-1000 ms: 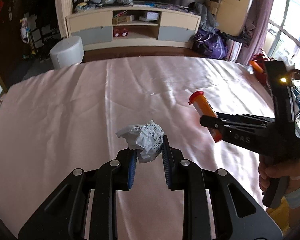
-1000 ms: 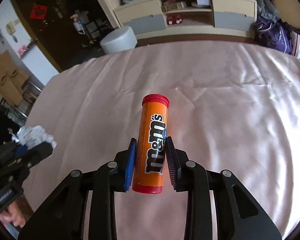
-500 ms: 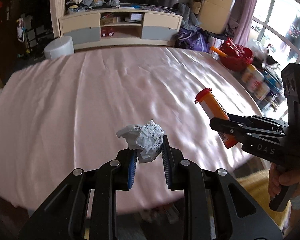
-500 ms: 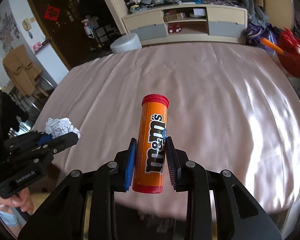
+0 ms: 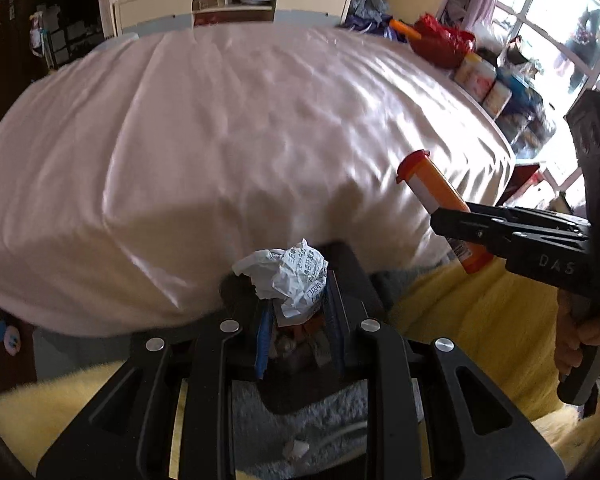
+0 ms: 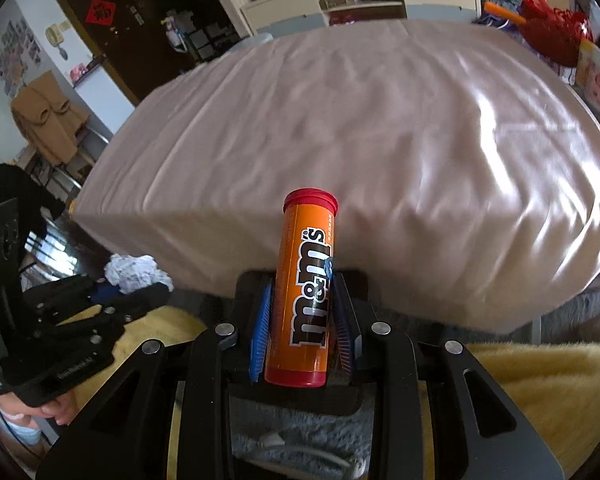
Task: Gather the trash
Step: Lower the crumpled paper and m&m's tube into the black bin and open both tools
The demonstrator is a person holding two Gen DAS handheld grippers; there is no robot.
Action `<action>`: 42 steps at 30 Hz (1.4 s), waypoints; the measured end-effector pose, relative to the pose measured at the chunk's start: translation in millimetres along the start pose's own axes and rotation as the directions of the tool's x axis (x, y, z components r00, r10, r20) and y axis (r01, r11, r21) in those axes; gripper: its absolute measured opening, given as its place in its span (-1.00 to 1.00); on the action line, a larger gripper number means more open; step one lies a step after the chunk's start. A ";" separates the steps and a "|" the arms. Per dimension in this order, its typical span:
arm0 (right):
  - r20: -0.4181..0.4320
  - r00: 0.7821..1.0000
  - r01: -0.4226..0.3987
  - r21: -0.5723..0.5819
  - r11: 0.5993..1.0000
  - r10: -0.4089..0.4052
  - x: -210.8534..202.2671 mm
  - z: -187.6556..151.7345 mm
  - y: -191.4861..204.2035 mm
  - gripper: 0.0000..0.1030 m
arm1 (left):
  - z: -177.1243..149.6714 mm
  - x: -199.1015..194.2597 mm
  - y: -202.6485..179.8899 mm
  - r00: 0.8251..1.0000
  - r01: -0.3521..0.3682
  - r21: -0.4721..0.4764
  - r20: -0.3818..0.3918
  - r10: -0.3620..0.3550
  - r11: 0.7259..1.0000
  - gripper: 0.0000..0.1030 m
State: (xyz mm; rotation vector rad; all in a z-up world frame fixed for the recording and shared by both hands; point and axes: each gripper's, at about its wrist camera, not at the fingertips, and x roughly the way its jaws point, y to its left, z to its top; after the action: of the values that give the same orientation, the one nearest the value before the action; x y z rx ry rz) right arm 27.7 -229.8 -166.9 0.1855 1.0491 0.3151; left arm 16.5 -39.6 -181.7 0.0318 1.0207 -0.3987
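Note:
My left gripper [image 5: 298, 312] is shut on a crumpled white paper ball [image 5: 290, 276]. It holds the ball in front of the table's near edge, over a black bin [image 5: 348, 276] that has scraps inside. My right gripper [image 6: 302, 320] is shut on an orange M&M's tube [image 6: 308, 296] with red caps, held upright over the same black bin [image 6: 364, 284]. The tube also shows in the left wrist view [image 5: 440, 208], to the right of the paper ball. The left gripper with the paper ball [image 6: 134, 272] shows at the left in the right wrist view.
A table under a pink cloth [image 5: 228, 128] fills the middle. A yellow fluffy rug [image 5: 480, 320] and grey carpet lie below. Cans and red bags [image 5: 444, 40] stand right of the table. A cream shelf unit [image 5: 236, 4] stands at the back wall.
Both grippers have pulled back from over the table and tilted down past its near edge, to above the black bin. Each keeps its hold on its item.

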 end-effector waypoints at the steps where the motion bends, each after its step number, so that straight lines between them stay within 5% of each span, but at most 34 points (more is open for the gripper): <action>1: -0.011 1.000 0.000 -0.002 1.000 0.000 3.9 -5.5 1.2 -0.41 | -6.2 2.9 -0.7 1.000 0.001 -0.007 -0.007 -0.001 1.000 -0.57; 14: -0.173 0.985 -0.002 0.029 1.000 0.007 61.3 -41.4 -1.9 -0.42 | -55.8 56.1 -2.0 0.992 0.028 -0.039 -0.122 -0.033 0.999 -0.57; 26: -0.184 0.983 0.010 0.030 1.000 -0.004 72.6 -43.8 -1.6 -0.34 | -58.8 71.6 2.1 0.985 0.030 -0.060 -0.167 -0.040 0.998 -0.38; 29: -0.162 0.987 0.022 0.035 0.999 -0.016 69.8 -40.2 -2.1 0.02 | -55.7 69.2 3.8 0.987 0.016 -0.061 -0.158 -0.026 0.998 -0.16; 32: -0.124 0.992 0.034 0.039 0.999 -0.029 59.8 -34.2 -3.4 0.26 | -51.3 63.5 5.7 0.990 -0.010 -0.058 -0.140 0.002 0.998 0.29; 36: -0.037 0.998 0.055 0.056 0.997 -0.053 35.9 -26.4 -7.3 0.88 | -42.2 45.9 7.5 0.994 -0.058 -0.043 -0.093 0.054 0.997 0.78; 42: 0.150 0.982 0.115 0.030 0.993 -0.118 -17.3 -12.1 -6.3 0.93 | -19.7 -7.1 8.3 0.990 -0.133 -0.028 0.045 0.134 0.991 0.84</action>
State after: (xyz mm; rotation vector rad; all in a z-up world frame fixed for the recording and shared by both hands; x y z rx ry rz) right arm 10.2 -241.6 -160.4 0.1640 0.9088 0.1809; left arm -0.1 -25.6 -187.6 0.0677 0.9708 -0.2639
